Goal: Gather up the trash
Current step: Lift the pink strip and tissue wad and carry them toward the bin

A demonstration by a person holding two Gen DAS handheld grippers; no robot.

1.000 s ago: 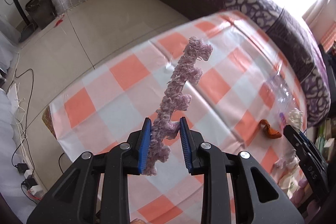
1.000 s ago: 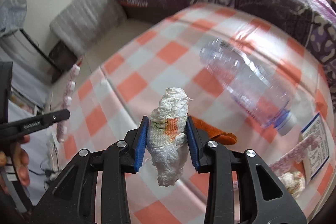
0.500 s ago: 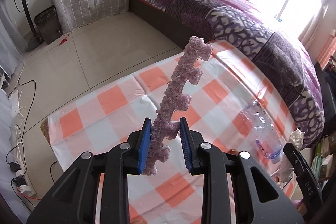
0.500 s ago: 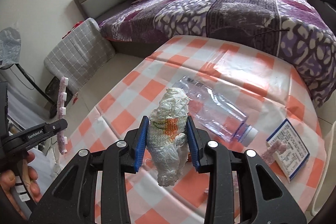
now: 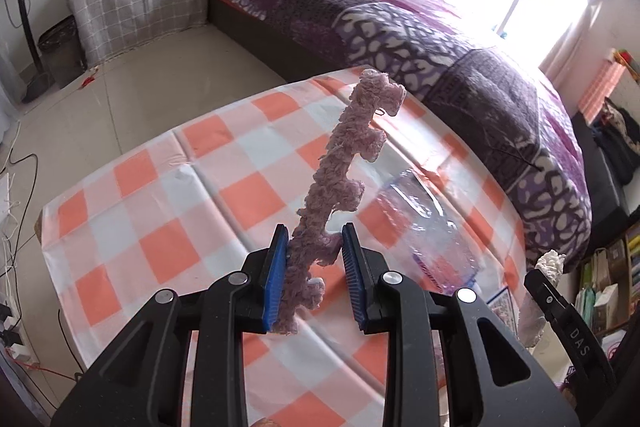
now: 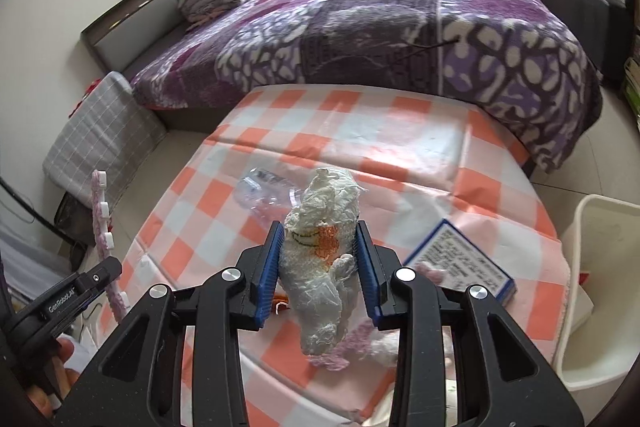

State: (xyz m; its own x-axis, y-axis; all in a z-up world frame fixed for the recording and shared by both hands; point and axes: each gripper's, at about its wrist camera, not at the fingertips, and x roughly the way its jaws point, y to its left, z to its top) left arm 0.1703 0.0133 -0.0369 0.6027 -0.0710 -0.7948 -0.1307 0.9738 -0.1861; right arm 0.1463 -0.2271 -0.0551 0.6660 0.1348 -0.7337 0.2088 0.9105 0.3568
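— Both grippers have lifted off the desk (image 6: pixel 424 163) — bin (image 6: pixel 600 291) now at its right edge.
— Loads?
— Left gripper (image 5: pixel 316 267) jaws clamp pink strip (image 5: pixel 340 179); right gripper (image 6: pixel 320 267) jaws, crumpled wrapper (image 6: pixel 324 243). Ready for dumping.

Right tongs (image 6: pixel 318 267) clamp a crumpled white wad (image 6: pixel 322 267) above the checked table (image 6: pixel 420 155).
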